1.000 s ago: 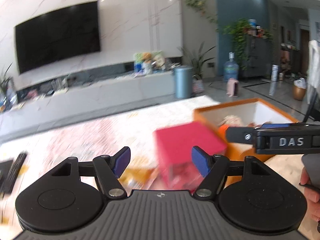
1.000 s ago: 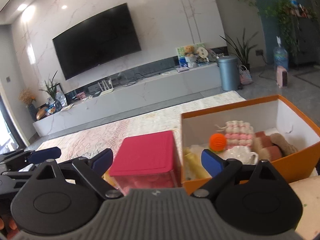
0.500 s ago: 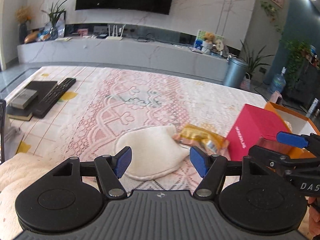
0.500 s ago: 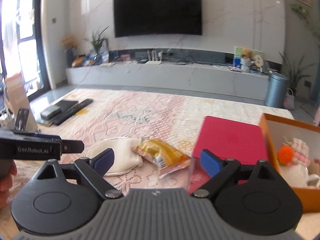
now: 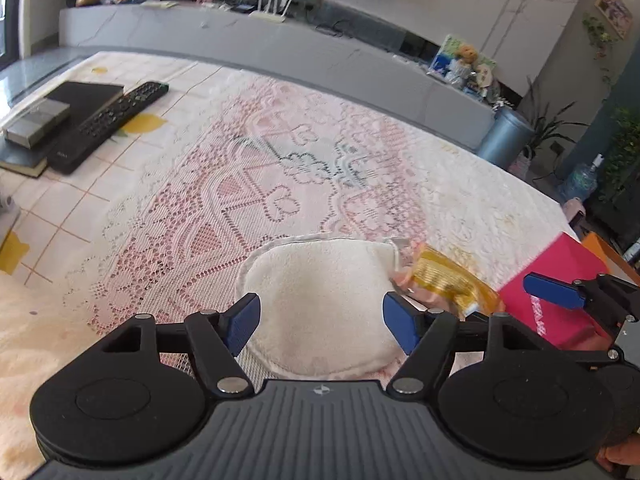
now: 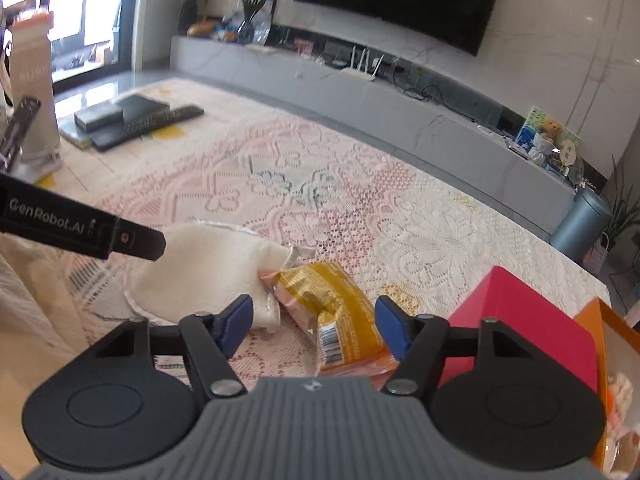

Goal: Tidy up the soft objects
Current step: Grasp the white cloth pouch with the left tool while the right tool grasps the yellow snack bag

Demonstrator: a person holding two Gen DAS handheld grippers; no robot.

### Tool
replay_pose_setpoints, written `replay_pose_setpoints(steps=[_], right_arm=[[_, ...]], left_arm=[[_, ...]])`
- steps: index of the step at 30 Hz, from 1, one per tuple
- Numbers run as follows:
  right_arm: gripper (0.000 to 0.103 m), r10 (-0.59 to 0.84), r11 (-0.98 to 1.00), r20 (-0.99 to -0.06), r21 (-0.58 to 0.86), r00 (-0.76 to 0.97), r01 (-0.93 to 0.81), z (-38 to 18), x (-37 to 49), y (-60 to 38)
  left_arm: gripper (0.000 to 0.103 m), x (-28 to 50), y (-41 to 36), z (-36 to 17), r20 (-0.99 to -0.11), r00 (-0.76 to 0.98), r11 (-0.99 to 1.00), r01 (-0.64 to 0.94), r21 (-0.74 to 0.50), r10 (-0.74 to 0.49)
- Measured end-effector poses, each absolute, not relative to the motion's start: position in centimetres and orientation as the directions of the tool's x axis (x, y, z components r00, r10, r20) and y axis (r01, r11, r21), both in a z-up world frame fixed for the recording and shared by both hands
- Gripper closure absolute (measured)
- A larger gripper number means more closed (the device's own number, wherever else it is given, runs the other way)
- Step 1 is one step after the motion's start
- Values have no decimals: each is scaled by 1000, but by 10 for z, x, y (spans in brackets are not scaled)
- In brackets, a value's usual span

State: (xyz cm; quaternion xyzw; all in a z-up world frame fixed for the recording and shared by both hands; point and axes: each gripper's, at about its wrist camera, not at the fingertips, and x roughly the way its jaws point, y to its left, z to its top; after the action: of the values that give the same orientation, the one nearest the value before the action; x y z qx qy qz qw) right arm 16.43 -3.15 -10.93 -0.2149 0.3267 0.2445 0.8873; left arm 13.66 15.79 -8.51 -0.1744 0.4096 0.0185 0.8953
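A white fluffy pad lies on the lace tablecloth, and it also shows in the right wrist view. My left gripper is open, with its fingers on either side of the pad, just above it. A yellow snack packet lies right of the pad, touching it, and shows in the left wrist view too. My right gripper is open and hovers over the packet. The orange box sits at the far right, with soft items inside.
A red box stands between the packet and the orange box. A remote, a black book and a grey case lie at the far left. A beige cloth lies at the near left edge.
Both grippers have swung left from the orange and red boxes and dropped lower. The left one now straddles the white pad and the right one is over the packet.
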Motion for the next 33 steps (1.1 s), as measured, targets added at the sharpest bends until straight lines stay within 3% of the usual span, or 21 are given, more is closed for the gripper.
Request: replay_pose_setpoints(steps=[7,12,17,20,26,29,30,33], right_arm=[[36,191,731,-753,-318,630,-603,-136,201,-7],[36,170,725,-784,-311,598,-614,-155,211,-6],[43,178,759,-786,-273,592,-592,-160,218,-10],[49,176,764,-780,-276,600,-583,-161,216,-10],[52,192,785,-775,-247,602,-568,-163,215,-14],[54,197,794,-772,-236,605,-560,-163,215,-15],[55,197,795,-770,-236,606,-559,-163,215,-15],[59,199,796,-768,-235,608,-557,-162,215,-16]], left_arm=[[20,168,175,-109,-798,598,919,-266,-291,-79],[20,174,180,-122,-827,552,907,-288,-308,-106],[21,175,172,-121,-818,561,921,-240,-308,-127],[28,175,167,-120,-798,568,915,-184,-359,-199],[29,178,146,-122,-785,560,921,-92,-378,-266],[61,179,138,-122,-791,562,939,-72,-337,-241],[76,180,137,-122,-789,563,938,-69,-341,-246],[86,178,139,-121,-778,582,937,-76,-341,-236]])
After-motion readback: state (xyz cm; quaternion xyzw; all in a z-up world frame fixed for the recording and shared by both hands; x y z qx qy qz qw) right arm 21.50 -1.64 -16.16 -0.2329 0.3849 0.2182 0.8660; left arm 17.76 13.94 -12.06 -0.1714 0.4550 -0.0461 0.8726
